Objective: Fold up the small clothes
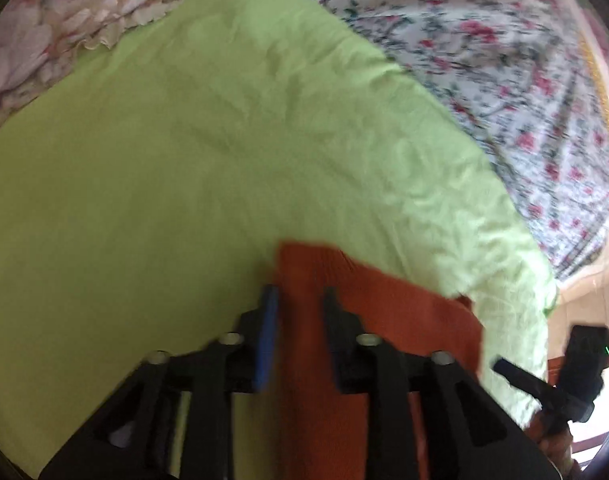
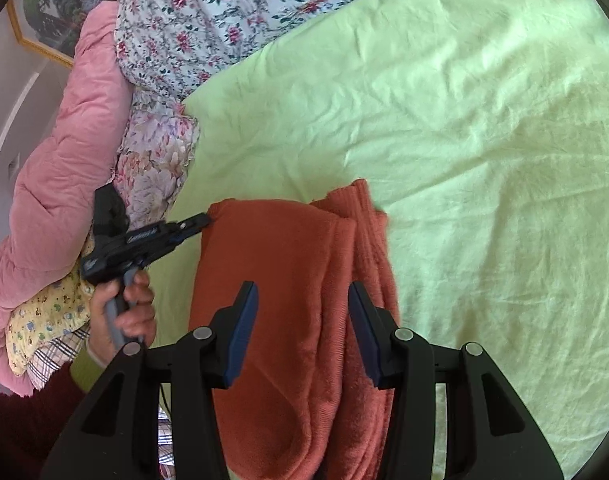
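— Where do we have the garment?

— The rust-orange sweater [image 2: 288, 320] lies on the green sheet [image 2: 464, 160] of the bed, near its edge and close to us, folded lengthwise into a long strip with one layer lapped over the other. We judge it sits there because the sheet gives us a flat, bare stretch, apart from the floral quilt [image 2: 208, 12] and the pink comforter [image 2: 64, 160] heaped along the side.

— And our tools?

— Our right tool [image 2: 302, 332] hovers above the middle of the strip, its pads spread wide with nothing between them but the knit below. Our left tool [image 2: 200, 222] reaches in to the sweater's far corner, fingertips at the edge. Its own camera shows the fingers [image 1: 266, 332] parted, one beside the edge and one over the cloth; that view is blurred, so we cannot tell whether it pinches anything.

— Why that corner?

— Probably so we can bring the far end over toward us for the next fold.
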`<state>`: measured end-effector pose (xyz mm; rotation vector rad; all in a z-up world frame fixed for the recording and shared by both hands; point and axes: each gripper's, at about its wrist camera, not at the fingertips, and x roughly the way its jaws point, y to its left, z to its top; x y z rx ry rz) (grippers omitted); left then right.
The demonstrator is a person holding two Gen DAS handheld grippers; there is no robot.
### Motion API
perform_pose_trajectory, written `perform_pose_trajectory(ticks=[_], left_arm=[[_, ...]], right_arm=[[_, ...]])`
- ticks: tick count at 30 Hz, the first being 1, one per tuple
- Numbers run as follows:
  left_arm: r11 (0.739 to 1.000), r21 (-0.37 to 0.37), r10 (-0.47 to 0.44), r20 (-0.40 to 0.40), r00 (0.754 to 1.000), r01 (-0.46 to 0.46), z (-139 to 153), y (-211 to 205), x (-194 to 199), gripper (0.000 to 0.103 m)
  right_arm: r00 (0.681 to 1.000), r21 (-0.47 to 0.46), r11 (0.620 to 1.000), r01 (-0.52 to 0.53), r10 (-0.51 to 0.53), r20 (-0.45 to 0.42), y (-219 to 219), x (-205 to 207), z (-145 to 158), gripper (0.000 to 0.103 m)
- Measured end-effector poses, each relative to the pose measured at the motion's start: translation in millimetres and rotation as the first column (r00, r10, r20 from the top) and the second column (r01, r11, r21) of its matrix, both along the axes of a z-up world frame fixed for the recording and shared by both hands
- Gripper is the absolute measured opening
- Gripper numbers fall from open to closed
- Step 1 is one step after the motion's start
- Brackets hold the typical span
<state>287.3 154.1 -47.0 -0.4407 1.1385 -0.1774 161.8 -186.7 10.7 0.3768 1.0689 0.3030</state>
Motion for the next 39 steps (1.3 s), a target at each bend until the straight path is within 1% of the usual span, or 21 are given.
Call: perform_pose_trajectory(ticks=[1,3,6,7,9,10,12,14,15,16,18,19,21,23,26,29,32,34,36,38,39], left_arm=[[1.0,0.004,0.0,0.003,1.0,0.0,3.9,-1.8,-11.6,0.04],[1.0,0.008,-0.014,0.001,1.0,0.014,8.9,-8.2,-36.4,0.041],[0.999,0.012,-0.046,-0.035,0.998,0.047,7.6,-22.5,-74.6,0.045],[0.999,0.011,-0.051,-0.047,0.998,0.052,5.8,-25.1,-83.5,0.046],[0.998,0.012,-0.058,-0.088,0.994,0.06,-0.6,-34.1,-106.8,0.046],[0.998,0.01,-0.064,-0.102,0.993,0.065,-2.2,-38.2,-114.3,0.046],[0.996,0.031,-0.075,-0.12,0.99,0.079,-4.6,-47.2,-132.6,0.046],[0.994,0.042,-0.097,-0.137,0.986,0.103,-5.6,-55.2,-148.1,0.048],[0.993,0.043,-0.102,-0.145,0.984,0.11,-7.3,-57.7,-154.9,0.048],[0.993,0.028,-0.109,-0.147,0.983,0.114,-9.2,-61.0,-160.9,0.049],[0.992,0.03,-0.116,-0.16,0.98,0.122,-13.9,-64.6,-168.0,0.049],[0.991,0.039,-0.118,-0.167,0.979,0.127,-16.7,-67.9,-170.1,0.049],[0.99,0.069,-0.112,-0.174,0.978,0.125,-21.6,-70.9,-174.9,0.05],[0.991,0.074,-0.101,-0.171,0.98,0.115,-24.5,-71.7,-178.2,0.051],[0.994,0.06,-0.08,-0.179,0.981,0.092,-29.2,-70.4,-179.7,0.055],[0.998,0.021,-0.06,-0.21,0.976,0.066,-37.1,-73.0,-177.3,0.057],[0.999,-0.013,-0.049,-0.219,0.974,0.047,-41.0,-69.4,-175.0,0.058],[0.998,-0.04,-0.047,-0.224,0.974,0.039,-41.0,-64.6,-171.9,0.058],[0.998,-0.054,-0.051,-0.226,0.973,0.04,-41.6,-58.4,-168.2,0.058],[0.997,-0.059,-0.066,-0.231,0.971,0.053,-41.6,-56.7,-165.9,0.058],[0.997,-0.056,-0.072,-0.23,0.97,0.061,-40.7,-56.6,-167.1,0.058]], right_arm=[[1.0,0.0,1.0,-0.011,0.011,0.0,3.4,0.2,-1.2,0.048],[0.999,-0.012,0.999,-0.032,0.032,-0.008,9.7,2.0,-4.4,0.048],[0.999,-0.134,0.991,-0.026,0.022,-0.032,18.9,7.8,-15.4,0.048],[0.999,-0.155,0.988,-0.026,0.018,-0.048,20.6,9.6,-20.7,0.045],[0.997,-0.14,0.99,-0.028,0.017,-0.074,20.9,10.1,-27.6,0.024],[0.996,-0.14,0.99,-0.033,0.021,-0.081,22.4,8.5,-28.7,0.011],[0.997,-0.149,0.988,-0.04,0.03,-0.066,25.1,4.9,-18.7,0.01],[0.999,-0.096,0.994,-0.05,0.05,0.002,27.1,-0.1,12.7,0.01],[0.998,-0.092,0.994,-0.054,0.056,0.027,27.2,-1.5,25.7,0.01],[0.997,-0.115,0.992,-0.059,0.065,0.044,27.1,-1.7,34.8,0.01],[0.997,-0.185,0.98,-0.069,0.074,0.02,21.2,4.8,29.4,0.01],[0.998,-0.221,0.974,-0.054,0.051,-0.02,13.6,10.3,14.0,0.01],[0.997,-0.232,0.972,-0.042,0.024,-0.078,2.8,16.7,-12.9,0.01],[0.996,-0.24,0.97,-0.03,0.009,-0.09,-2.2,18.0,-33.4,0.01],[0.997,-0.247,0.969,0.002,-0.021,-0.072,-3.5,18.7,-44.3,0.01],[0.997,-0.257,0.966,0.042,-0.059,-0.057,-3.8,17.0,-42.3,0.01],[0.996,-0.248,0.966,0.07,-0.084,-0.044,0.8,6.6,-30.4,0.015],[0.995,-0.216,0.973,0.078,-0.089,-0.042,-3.3,-8.1,-16.5,0.022],[0.998,-0.175,0.983,0.063,-0.067,-0.016,-1.9,-33.8,-1.9,0.027],[0.999,-0.166,0.986,0.026,-0.03,-0.02,3.6,-58.0,2.5,0.038],[0.999,-0.17,0.985,0.014,-0.019,-0.027,5.0,-71.9,2.2,0.038]])
